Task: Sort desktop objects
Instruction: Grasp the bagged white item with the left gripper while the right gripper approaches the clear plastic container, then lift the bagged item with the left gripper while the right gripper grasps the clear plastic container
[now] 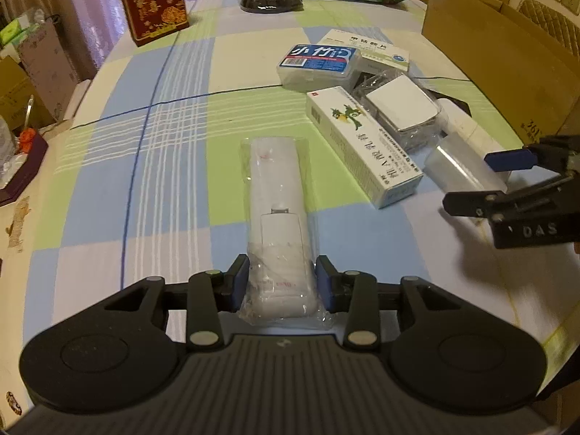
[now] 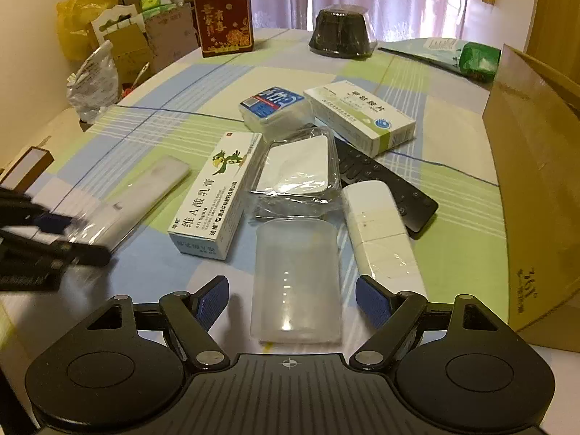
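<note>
The left hand-held gripper (image 1: 282, 282) is clamped on the near end of a white remote control in a clear plastic wrapper (image 1: 277, 217) — blue pads pressed to both sides, the remote stretching away along the checked blue, green and white tablecloth on the surface (image 1: 174, 166). Over on the right, the right hand-held gripper (image 2: 291, 302) stands released, its blue-padded fingers spread wide on either side of a translucent plastic cup lying on its side (image 2: 297, 282), neither pad touching it. Just right of that cup lies a white cylindrical tube (image 2: 380, 232), one end resting over a black remote control (image 2: 384, 185).

Moving outward — a long white carton with a green parrot printed on it (image 2: 217, 192) lies between the wrapped remote and the cup. Beside it sits a clear plastic case with a white card on top (image 2: 295, 170). Beyond that, a clear lidded tub with a blue label (image 2: 273, 108) touches a white and green medicine box (image 2: 362, 116), which lies over the far end of the black remote.

At the right edge stands a brown cardboard box (image 2: 536, 166). Far off, a red gift box with gold lettering (image 2: 223, 18) stands upright, a stack of black bowls in clear wrap (image 2: 340, 32) sits near the curtains, and a green packet (image 2: 478, 58) lies toward the right.
</note>
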A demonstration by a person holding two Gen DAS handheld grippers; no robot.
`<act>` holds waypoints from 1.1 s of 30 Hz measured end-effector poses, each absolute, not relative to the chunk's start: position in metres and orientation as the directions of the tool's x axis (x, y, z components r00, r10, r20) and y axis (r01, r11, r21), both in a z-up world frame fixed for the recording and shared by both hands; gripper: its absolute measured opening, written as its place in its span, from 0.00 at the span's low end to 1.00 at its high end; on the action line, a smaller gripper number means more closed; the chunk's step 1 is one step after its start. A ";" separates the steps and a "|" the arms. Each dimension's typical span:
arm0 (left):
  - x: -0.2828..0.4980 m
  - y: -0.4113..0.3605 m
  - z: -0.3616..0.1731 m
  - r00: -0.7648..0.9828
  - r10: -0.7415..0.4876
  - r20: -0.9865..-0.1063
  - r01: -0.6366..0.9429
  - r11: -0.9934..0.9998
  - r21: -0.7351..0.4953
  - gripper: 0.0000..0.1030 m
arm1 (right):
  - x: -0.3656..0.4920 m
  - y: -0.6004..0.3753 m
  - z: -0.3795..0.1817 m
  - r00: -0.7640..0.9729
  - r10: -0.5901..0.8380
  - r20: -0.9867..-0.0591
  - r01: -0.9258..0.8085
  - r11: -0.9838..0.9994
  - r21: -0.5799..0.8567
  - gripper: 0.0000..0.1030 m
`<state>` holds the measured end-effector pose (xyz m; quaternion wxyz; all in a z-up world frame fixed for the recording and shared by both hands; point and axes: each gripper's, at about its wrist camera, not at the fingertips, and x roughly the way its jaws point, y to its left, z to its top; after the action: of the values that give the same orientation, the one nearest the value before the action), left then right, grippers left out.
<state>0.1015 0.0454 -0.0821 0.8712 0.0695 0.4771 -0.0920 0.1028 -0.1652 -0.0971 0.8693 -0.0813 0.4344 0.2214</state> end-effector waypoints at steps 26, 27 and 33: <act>0.105 0.032 -0.087 0.549 -0.033 -0.835 0.239 0.964 0.118 0.42 | 0.079 -0.177 -0.103 0.529 0.294 -0.796 -0.457 0.889 0.026 0.62; 0.105 0.032 -0.086 0.547 -0.033 -0.836 0.239 0.964 0.118 0.42 | 0.080 -0.177 -0.103 0.528 0.294 -0.796 -0.455 0.890 0.027 0.62; 0.102 0.031 -0.086 0.536 -0.042 -0.843 0.238 0.966 0.104 0.34 | 0.080 -0.176 -0.103 0.533 0.287 -0.796 -0.454 0.891 0.018 0.62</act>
<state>0.1023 0.0314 -0.0859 0.8704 0.1034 0.4747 -0.0803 0.0799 -0.1765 -0.1035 0.8701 -0.0961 0.4339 0.2130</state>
